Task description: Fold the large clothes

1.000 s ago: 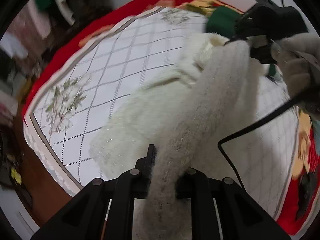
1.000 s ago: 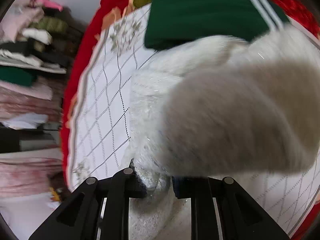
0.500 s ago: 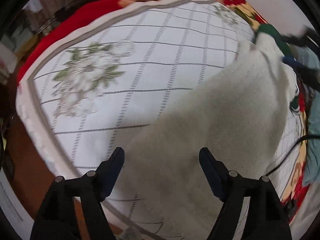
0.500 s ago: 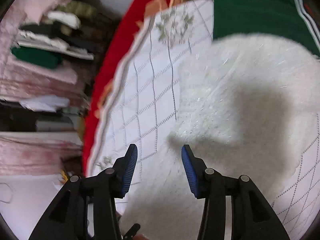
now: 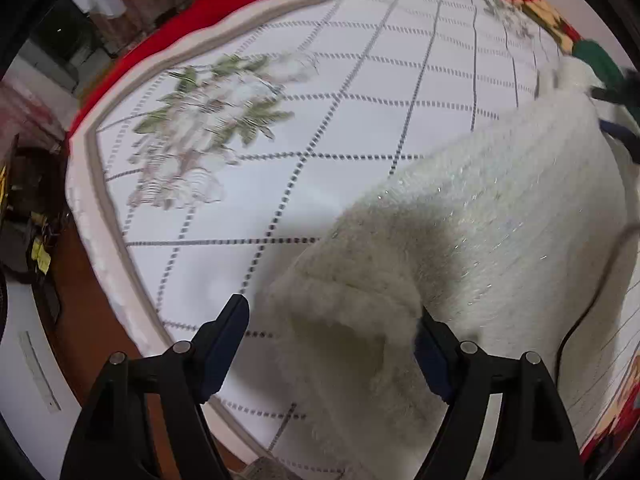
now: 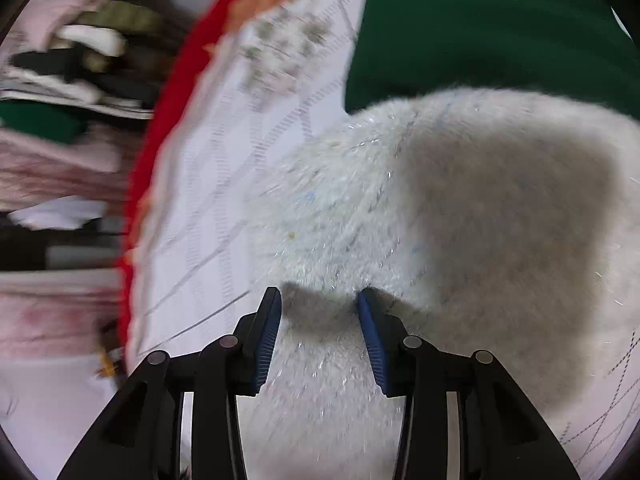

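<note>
Released since a second ago: fluffy white sweater (image 5: 500, 216) now lying on quilted bed cover (image 5: 320, 120); both grippers' jaws wide, empty.

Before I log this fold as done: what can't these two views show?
- White fuzzy sweater: right side cut off by the left wrist view's edge; full shape unknown.
- Green garment: top cut off, lower edge covered by the sweater, right wrist view.
- Shelf clothes: motion-blurred.
- Surface under the sweater: hidden.
</note>
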`<action>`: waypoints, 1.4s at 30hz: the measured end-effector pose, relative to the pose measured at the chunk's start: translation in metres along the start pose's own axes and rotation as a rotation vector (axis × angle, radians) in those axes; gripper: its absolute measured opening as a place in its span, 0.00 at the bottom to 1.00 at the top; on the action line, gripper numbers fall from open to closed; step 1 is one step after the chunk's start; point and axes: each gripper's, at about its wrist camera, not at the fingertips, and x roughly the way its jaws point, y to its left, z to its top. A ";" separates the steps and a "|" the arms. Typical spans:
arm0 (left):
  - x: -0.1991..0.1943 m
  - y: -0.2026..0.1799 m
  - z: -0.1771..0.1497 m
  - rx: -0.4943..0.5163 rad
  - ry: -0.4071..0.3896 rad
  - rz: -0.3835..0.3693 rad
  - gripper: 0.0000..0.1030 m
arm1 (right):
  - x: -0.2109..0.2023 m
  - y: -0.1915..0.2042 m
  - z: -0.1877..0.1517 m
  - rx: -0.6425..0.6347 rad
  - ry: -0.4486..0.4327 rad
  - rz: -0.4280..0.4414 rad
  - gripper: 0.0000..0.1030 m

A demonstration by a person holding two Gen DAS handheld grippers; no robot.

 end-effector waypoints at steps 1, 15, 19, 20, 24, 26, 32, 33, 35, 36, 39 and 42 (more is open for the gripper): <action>-0.012 0.004 -0.003 -0.021 -0.012 -0.013 0.75 | -0.021 -0.006 -0.006 -0.003 -0.018 0.036 0.45; -0.029 0.039 -0.058 -0.338 0.060 -0.104 0.75 | -0.023 -0.199 -0.030 0.312 -0.050 0.236 0.85; -0.026 0.038 -0.058 -0.365 0.050 -0.092 0.75 | -0.017 -0.186 -0.026 0.273 -0.097 0.270 0.35; -0.026 0.037 -0.058 -0.369 0.049 -0.091 0.75 | -0.023 -0.186 -0.031 0.284 -0.118 0.271 0.32; -0.030 0.034 -0.051 -0.376 0.032 -0.107 0.75 | -0.057 -0.202 -0.062 0.430 -0.208 0.249 0.24; -0.038 0.028 -0.044 -0.354 0.012 -0.107 0.75 | -0.085 -0.216 -0.100 0.531 -0.266 0.209 0.24; -0.055 0.007 -0.021 -0.202 -0.052 -0.083 0.75 | -0.172 -0.264 -0.257 0.851 -0.333 0.068 0.24; -0.057 0.000 -0.017 -0.164 -0.064 -0.082 0.75 | -0.180 -0.267 -0.286 0.879 -0.312 0.027 0.24; -0.060 -0.013 -0.013 -0.100 -0.075 -0.074 0.75 | -0.184 -0.270 -0.326 0.894 -0.252 -0.013 0.27; -0.062 -0.022 -0.010 -0.061 -0.079 -0.081 0.75 | -0.186 -0.278 -0.342 0.900 -0.202 -0.030 0.35; -0.065 -0.042 -0.009 0.004 -0.071 -0.096 0.75 | -0.192 -0.299 -0.368 0.884 -0.061 -0.062 0.45; -0.068 -0.058 -0.011 0.044 -0.067 -0.110 0.75 | -0.221 -0.292 -0.369 0.753 -0.002 -0.191 0.51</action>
